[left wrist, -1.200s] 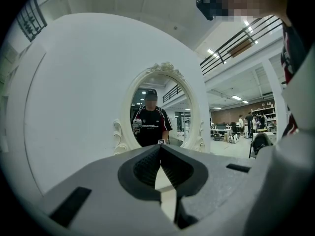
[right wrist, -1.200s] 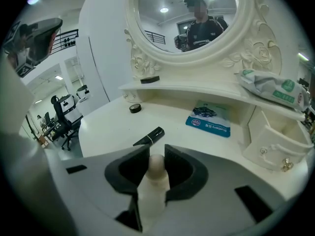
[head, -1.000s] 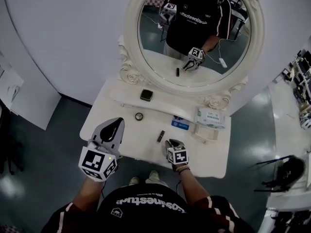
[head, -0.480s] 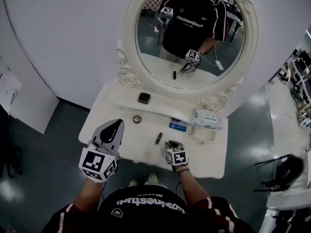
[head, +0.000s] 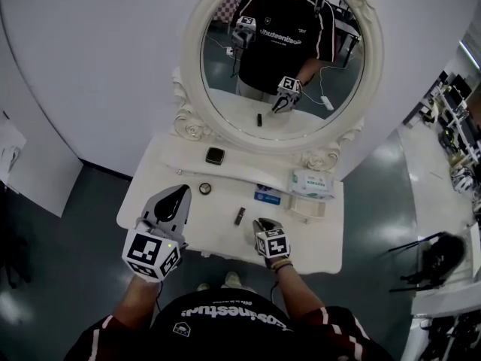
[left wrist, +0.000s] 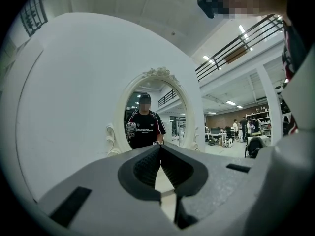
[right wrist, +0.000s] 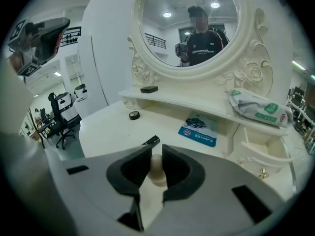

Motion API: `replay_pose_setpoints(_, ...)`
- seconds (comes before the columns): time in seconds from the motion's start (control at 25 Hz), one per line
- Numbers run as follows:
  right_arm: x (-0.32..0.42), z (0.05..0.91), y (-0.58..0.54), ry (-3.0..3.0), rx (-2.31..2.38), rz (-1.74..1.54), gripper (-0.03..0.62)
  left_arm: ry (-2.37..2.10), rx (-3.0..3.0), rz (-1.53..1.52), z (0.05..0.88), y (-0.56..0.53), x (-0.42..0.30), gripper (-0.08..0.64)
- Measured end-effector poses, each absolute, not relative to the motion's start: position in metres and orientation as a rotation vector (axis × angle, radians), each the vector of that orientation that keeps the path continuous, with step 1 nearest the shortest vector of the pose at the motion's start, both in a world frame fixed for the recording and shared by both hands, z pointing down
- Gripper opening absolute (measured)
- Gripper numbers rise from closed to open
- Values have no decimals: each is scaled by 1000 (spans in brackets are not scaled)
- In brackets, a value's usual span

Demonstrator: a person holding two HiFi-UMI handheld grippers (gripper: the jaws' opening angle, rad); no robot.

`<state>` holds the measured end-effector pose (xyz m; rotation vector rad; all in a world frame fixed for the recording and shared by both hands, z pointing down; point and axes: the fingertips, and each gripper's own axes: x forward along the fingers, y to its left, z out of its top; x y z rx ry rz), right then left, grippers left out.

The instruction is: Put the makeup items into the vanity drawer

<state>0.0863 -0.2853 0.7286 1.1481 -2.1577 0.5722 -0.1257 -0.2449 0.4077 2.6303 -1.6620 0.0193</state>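
My right gripper (head: 262, 223) hangs over the front of the white vanity top (head: 203, 224), tilted down. It is shut on a small beige egg-shaped sponge (right wrist: 157, 173). A black lipstick tube (head: 239, 216) lies just left of its tips, also seen as the black tube (right wrist: 151, 141) past the jaws. A small round compact (head: 204, 189) sits further back. A square black compact (head: 215, 156) rests on the raised shelf. My left gripper (head: 179, 193) is shut and empty, held level above the top's left part. At the right a small drawer (head: 312, 210) stands open.
A blue packet (head: 267, 196) lies under the shelf beside the drawer, and a tissue pack (head: 310, 184) sits on the shelf above it. The oval mirror (head: 285, 59) rises behind, reflecting the person and both grippers. Dark floor surrounds the vanity.
The head view has shifted, so the vanity and mirror sit further left and higher in the picture. Both grippers keep nearly the same places, and the right one still holds the sponge.
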Motion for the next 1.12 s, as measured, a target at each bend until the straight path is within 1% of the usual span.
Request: replay_pose_setpoints(1.12,108,629,-231,-2206,1483,520,66,-1360,2795,-67,401,-224,-94,5)
